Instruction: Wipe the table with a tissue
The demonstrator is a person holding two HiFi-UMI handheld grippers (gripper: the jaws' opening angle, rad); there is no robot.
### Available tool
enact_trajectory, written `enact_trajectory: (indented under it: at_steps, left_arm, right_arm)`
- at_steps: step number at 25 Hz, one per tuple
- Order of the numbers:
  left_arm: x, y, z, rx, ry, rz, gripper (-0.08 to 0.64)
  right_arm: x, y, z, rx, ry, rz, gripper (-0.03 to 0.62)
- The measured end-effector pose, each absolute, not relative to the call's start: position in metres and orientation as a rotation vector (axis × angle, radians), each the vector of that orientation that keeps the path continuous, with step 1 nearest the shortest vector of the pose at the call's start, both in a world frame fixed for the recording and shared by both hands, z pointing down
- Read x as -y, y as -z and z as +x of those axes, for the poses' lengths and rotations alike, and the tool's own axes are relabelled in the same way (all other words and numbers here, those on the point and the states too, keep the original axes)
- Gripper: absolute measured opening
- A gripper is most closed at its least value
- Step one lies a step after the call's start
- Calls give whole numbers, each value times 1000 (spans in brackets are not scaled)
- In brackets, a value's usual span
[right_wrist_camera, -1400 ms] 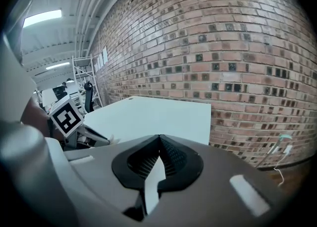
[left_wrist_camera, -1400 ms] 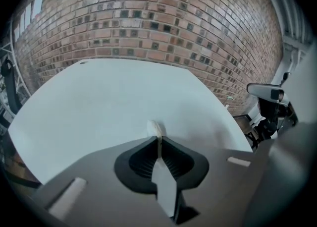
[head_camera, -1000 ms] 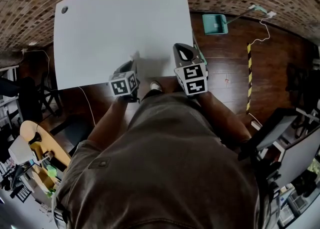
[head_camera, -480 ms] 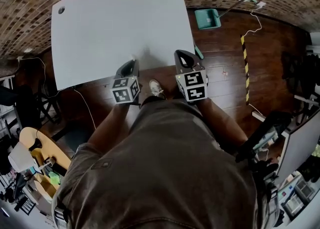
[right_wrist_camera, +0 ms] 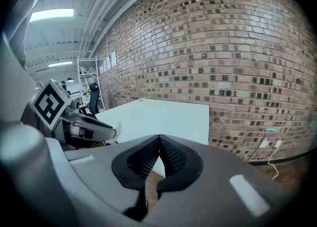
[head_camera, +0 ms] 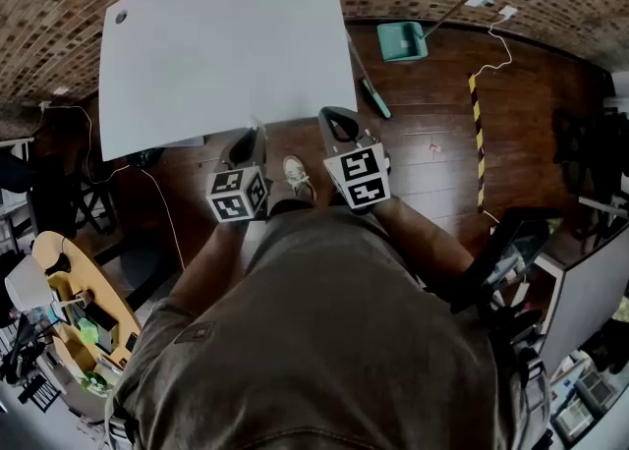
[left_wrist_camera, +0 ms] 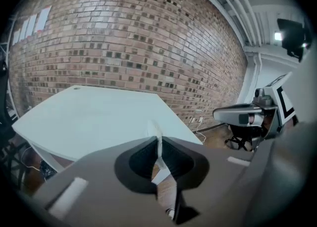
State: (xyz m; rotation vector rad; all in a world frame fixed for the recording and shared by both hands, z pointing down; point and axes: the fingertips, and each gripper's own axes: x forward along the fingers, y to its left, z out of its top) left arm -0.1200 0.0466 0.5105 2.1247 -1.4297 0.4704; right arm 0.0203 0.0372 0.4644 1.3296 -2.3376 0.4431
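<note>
Tissue (left_wrist_camera: 159, 144), only a thin sliver between jaws of left gripper (left_wrist_camera: 158, 138)

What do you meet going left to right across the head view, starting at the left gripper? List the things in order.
left gripper pinching the tissue → shoe → right gripper → teal dustpan → striped floor tape
</note>
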Motion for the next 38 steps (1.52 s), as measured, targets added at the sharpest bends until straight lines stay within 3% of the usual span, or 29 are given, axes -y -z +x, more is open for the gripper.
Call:
enact_trajectory:
  at_steps: [10, 38]
  left_arm:
    - [-104, -480, -77, 1493, -381, 2108, 29]
    - [-128, -454, -99, 1446, -310, 2293, 29]
  right_arm:
    - [-94, -460, 54, 2414, -446, 1272, 14]
    - [-134, -432, 18, 2432, -322, 1369, 12]
